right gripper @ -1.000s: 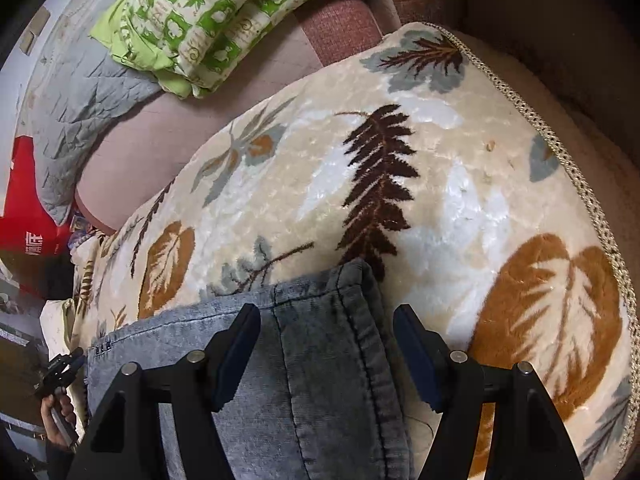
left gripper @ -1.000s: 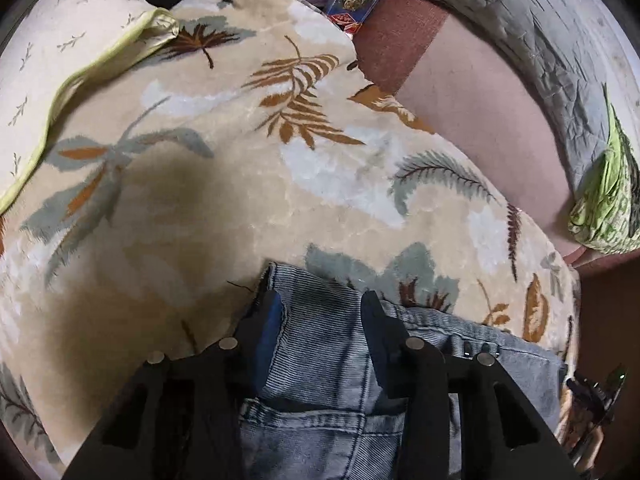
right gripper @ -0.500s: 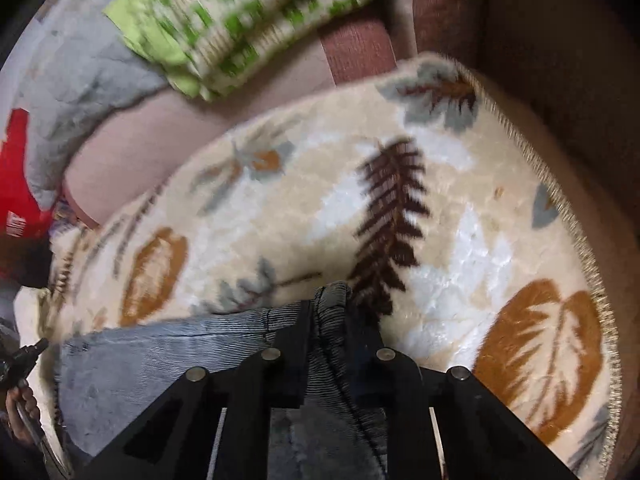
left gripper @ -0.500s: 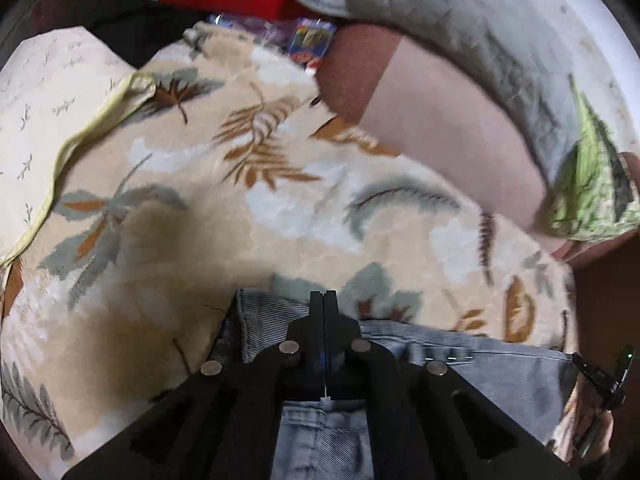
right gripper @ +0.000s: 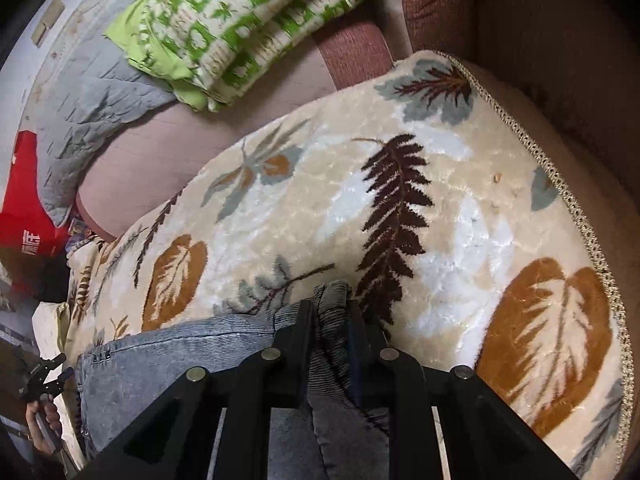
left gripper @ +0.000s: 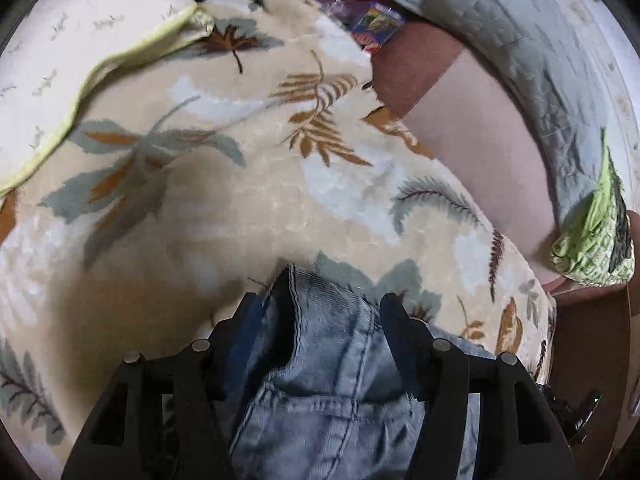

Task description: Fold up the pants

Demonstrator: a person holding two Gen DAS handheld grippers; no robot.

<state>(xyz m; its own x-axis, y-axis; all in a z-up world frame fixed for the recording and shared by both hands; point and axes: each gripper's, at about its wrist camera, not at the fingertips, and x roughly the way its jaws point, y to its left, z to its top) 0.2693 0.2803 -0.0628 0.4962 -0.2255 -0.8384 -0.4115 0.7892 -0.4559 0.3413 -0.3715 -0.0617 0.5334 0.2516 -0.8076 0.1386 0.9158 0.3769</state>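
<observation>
Broadly, leaf-print blanket [right gripper: 460,220] covers couch, braided edge at right, wide bare pile ahead of both tools. Jeans [left gripper: 332,400] lie at blanket's near edge. Left gripper [left gripper: 320,320] spread, fingers straddling bunched waistband corner. Right gripper [right gripper: 330,312] pinching raised denim fold tight.

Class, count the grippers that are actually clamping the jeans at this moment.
1. The right gripper pinches a jeans fold; the left gripper straddles the denim, fingers apart.
</observation>
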